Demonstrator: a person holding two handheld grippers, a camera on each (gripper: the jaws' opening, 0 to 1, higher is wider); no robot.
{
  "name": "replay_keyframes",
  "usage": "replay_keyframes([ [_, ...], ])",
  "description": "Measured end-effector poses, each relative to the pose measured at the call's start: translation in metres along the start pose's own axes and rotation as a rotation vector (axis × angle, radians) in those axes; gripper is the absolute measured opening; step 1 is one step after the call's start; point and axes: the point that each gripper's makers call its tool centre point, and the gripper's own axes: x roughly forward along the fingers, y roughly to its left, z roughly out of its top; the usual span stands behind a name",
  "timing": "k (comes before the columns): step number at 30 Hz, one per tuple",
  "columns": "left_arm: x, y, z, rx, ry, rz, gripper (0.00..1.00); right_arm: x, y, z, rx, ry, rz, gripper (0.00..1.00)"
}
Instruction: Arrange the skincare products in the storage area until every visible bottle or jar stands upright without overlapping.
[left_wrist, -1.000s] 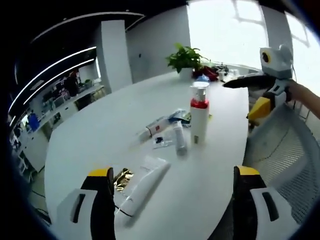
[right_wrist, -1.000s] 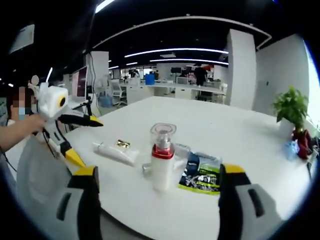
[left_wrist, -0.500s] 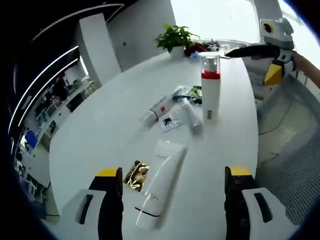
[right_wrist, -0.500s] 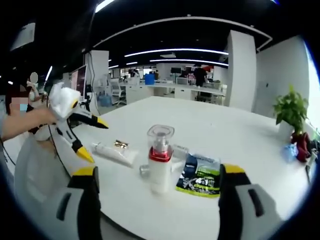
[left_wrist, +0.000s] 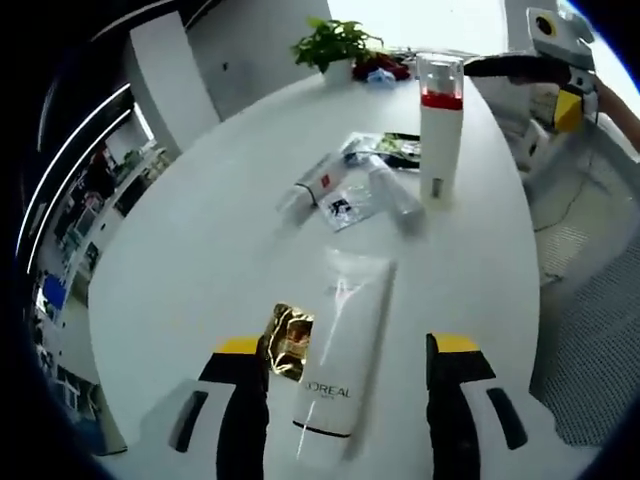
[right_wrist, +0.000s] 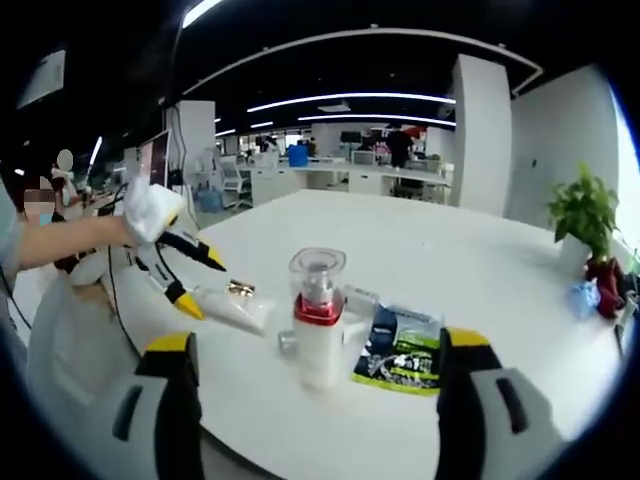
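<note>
Since a second ago the left gripper (left_wrist: 340, 400) has been dropping toward the near edge of the counter (left_wrist: 190, 250), and its spread fingers are now straddling the white tube (left_wrist: 345, 350) that is lying flat there, cap end toward the camera. In the right gripper view the left gripper (right_wrist: 190, 275) is seen tilting down beside that tube (right_wrist: 232, 305). The right gripper (right_wrist: 315, 400) is hovering off the counter edge, fingers wide apart and holding nothing.

Judging by its look, the tube is soft plastic, light and a little slick; it will probably give under a squeeze, so the firmer part near the cap seems the better place to take hold, with the flat cap as the base it could stand on. A crumpled gold foil piece (left_wrist: 290, 340) is lying against the tube's side and may get caught between the fingers.

Further in, the white pump bottle with a red collar and clear cap (left_wrist: 440, 125) is already standing upright. Beside it a smaller tube (left_wrist: 315, 185), a slim tube (left_wrist: 395, 190) and a dark sachet (left_wrist: 395, 148) are lying flat and overlapping in a loose cluster. What the containers hold, and how full they are, cannot be told. A potted plant (left_wrist: 335, 45) is standing at the counter's far edge.
</note>
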Motion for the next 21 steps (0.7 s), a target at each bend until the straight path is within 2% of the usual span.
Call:
replay_keyframes([
  [4,0.008,-0.003,-0.005,0.019,0.027,-0.038,0.47,0.004,-0.001,-0.001,0.003,0.005,0.003,1.0],
  [11,0.022,0.001,-0.01,0.008,0.054,-0.072,0.41,0.01,-0.008,-0.002,0.012,0.018,0.0,1.0],
  [15,0.026,0.003,-0.013,0.013,0.068,-0.078,0.4,0.013,-0.008,-0.003,0.013,0.025,0.004,1.0],
  [21,0.031,0.0,-0.015,0.019,0.084,-0.111,0.34,0.017,-0.009,-0.005,0.02,0.035,0.006,1.0],
])
